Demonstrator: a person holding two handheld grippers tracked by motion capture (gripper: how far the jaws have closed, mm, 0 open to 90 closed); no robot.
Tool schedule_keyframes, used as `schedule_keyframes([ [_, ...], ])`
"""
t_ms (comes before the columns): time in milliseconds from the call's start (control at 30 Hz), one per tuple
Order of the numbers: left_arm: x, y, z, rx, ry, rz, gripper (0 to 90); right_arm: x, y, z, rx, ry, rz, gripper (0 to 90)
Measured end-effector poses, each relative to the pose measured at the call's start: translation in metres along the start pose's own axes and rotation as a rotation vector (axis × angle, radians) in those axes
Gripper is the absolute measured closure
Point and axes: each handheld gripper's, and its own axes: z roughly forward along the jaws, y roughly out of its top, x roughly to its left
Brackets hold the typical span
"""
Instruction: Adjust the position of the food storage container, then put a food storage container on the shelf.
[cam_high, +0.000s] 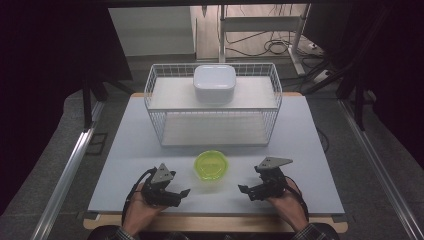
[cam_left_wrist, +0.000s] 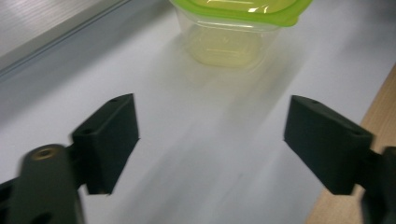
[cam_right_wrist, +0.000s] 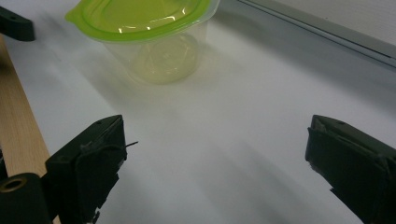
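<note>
Green-lidded container sits low in the centre of the high view on the table, in front of the wire basket. Left gripper and right gripper flank it, jaws wide apart, gripping nothing.

The pale table bears a wire rack and a green-lidded container.

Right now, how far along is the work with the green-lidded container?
Done: the green-lidded container stands closed on the table, before the wire rack. In hand: nothing; left tongs and right tongs are open, flanking it. Left: apparently grasping and moving it.
</note>
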Motion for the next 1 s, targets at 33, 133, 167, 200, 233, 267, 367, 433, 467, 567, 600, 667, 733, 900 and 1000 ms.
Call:
schedule_keyframes([
  [33,-0.001,-0.001,-0.002,-0.005,0.003,-0.001,13.9,0.000,0.000,0.000,-0.002,0.000,0.000,5.5],
  [133,-0.001,-0.005,-0.005,0.002,0.009,0.001,10.3,0.000,0.000,0.000,-0.004,-0.002,-0.001,5.5],
  [167,-0.001,-0.006,-0.005,0.006,0.011,0.000,9.1,0.000,0.000,0.000,-0.005,-0.001,0.000,5.5],
  [200,0.000,-0.008,-0.006,0.008,0.015,-0.004,8.1,0.000,0.000,0.000,-0.005,-0.001,0.001,5.5],
  [233,0.000,-0.009,-0.006,0.009,0.022,-0.005,7.5,0.000,0.000,0.000,-0.007,-0.001,0.001,5.4],
  [267,0.001,-0.010,-0.006,0.007,0.028,-0.003,5.8,0.000,0.000,0.001,-0.009,-0.003,-0.001,5.4],
  [367,0.002,-0.013,-0.007,-0.010,0.032,-0.008,5.1,0.000,0.000,0.001,-0.009,-0.001,0.005,5.4],
  [433,0.003,-0.014,-0.008,-0.016,0.033,-0.009,4.2,0.000,-0.001,0.002,-0.010,0.002,0.008,5.4],
  [467,0.004,-0.015,-0.008,-0.018,0.035,-0.012,4.2,0.000,-0.001,0.002,-0.010,0.002,0.008,5.4],
  [567,0.005,-0.015,-0.007,-0.023,0.038,-0.011,3.8,0.000,-0.001,0.001,-0.011,0.004,0.016,5.4],
  [600,0.005,-0.016,-0.007,-0.024,0.039,-0.009,3.8,-0.001,-0.001,0.001,-0.012,0.002,0.019,5.4],
  [667,0.005,-0.016,-0.007,-0.022,0.040,-0.009,3.8,-0.001,-0.001,0.002,-0.018,-0.003,0.022,5.1],
  [733,0.005,-0.017,-0.007,-0.022,0.041,-0.009,3.7,-0.002,-0.001,0.002,-0.019,-0.003,0.033,4.8],
  [900,0.006,-0.017,-0.007,-0.027,0.043,-0.008,3.7,-0.002,0.000,0.002,-0.017,-0.014,0.029,4.7],
  [1000,0.006,-0.018,-0.006,-0.033,0.043,-0.010,3.4,-0.002,0.001,0.001,-0.022,-0.010,0.033,4.5],
])
